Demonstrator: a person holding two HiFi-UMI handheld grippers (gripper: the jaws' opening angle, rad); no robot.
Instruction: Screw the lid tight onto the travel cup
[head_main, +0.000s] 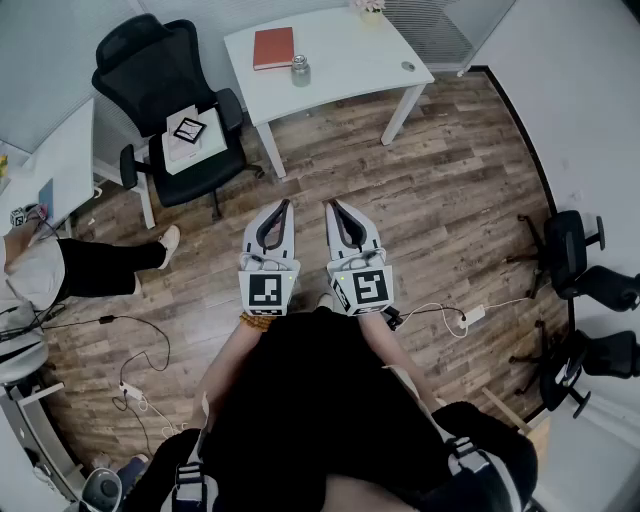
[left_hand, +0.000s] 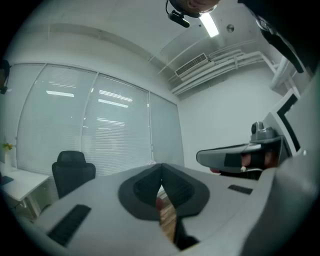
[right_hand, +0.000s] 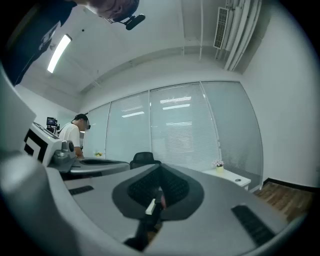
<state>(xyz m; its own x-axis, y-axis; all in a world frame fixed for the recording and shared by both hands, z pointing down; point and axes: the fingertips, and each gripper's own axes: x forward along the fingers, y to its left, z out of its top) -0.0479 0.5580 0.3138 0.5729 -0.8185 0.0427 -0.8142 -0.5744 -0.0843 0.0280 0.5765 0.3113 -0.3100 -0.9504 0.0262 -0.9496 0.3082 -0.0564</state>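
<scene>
The travel cup (head_main: 300, 70), a small greyish cup with a lid on top, stands on a white table (head_main: 350, 60) far ahead of me. Both grippers are held level, side by side, over the wooden floor and well short of the table. My left gripper (head_main: 283, 206) is shut with nothing in it; in the left gripper view its jaws (left_hand: 161, 169) meet at the tips. My right gripper (head_main: 331, 206) is likewise shut and empty, its tips (right_hand: 159, 171) touching in the right gripper view. The cup shows in neither gripper view.
A red book (head_main: 273, 47) lies beside the cup. A black office chair (head_main: 165, 90) with a white box (head_main: 192, 137) on its seat stands left of the table. Another person's legs (head_main: 100, 268) are at the left. Cables (head_main: 140, 365) and a power strip (head_main: 472, 316) lie on the floor. More chairs (head_main: 580, 265) stand at the right.
</scene>
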